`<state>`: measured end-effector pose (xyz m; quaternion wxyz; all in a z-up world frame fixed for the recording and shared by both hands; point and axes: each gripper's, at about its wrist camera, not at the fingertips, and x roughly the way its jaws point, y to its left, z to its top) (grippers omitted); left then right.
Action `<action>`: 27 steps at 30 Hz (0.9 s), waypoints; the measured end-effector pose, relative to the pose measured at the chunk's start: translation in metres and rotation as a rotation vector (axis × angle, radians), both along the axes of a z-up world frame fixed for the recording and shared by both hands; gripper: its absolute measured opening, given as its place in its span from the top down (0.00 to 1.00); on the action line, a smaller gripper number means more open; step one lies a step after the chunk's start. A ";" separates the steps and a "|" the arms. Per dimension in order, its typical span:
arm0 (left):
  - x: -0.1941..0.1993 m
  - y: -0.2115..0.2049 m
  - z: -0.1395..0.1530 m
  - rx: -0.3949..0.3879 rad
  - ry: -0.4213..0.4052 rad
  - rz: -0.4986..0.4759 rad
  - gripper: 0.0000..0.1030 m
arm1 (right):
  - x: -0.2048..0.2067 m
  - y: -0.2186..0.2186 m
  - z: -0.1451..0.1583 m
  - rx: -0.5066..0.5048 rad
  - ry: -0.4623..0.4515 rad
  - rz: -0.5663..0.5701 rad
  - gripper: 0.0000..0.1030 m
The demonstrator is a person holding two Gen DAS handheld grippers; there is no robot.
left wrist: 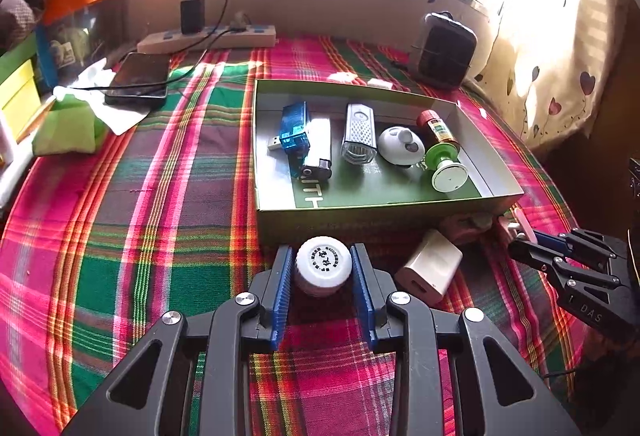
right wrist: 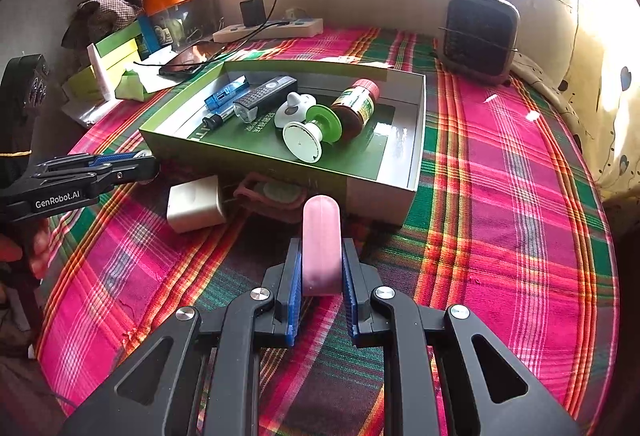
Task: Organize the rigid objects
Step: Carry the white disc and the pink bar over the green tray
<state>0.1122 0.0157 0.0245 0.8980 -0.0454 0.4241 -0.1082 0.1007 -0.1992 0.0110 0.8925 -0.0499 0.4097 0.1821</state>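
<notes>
I take the box on the table as my landmark. Inside it lie a USB stick, lighter, bike light, bottle and spool. Just before its near wall sit a jar and charger. Behind it to the left lies a phone; behind to the right, a fan.

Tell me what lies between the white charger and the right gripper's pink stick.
A pink pouch lies there against the green box's front wall, right beside the charger; the right wrist view shows it best. The right gripper holds the pink stick.
</notes>
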 end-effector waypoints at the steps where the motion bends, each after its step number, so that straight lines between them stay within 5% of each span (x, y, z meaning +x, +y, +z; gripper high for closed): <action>1: 0.000 0.000 0.002 0.000 -0.004 -0.002 0.73 | 0.000 -0.001 0.002 0.001 -0.003 -0.002 0.82; 27: 0.045 -0.030 0.020 -0.034 -0.019 -0.095 0.73 | 0.059 -0.004 0.035 -0.005 -0.040 -0.161 0.82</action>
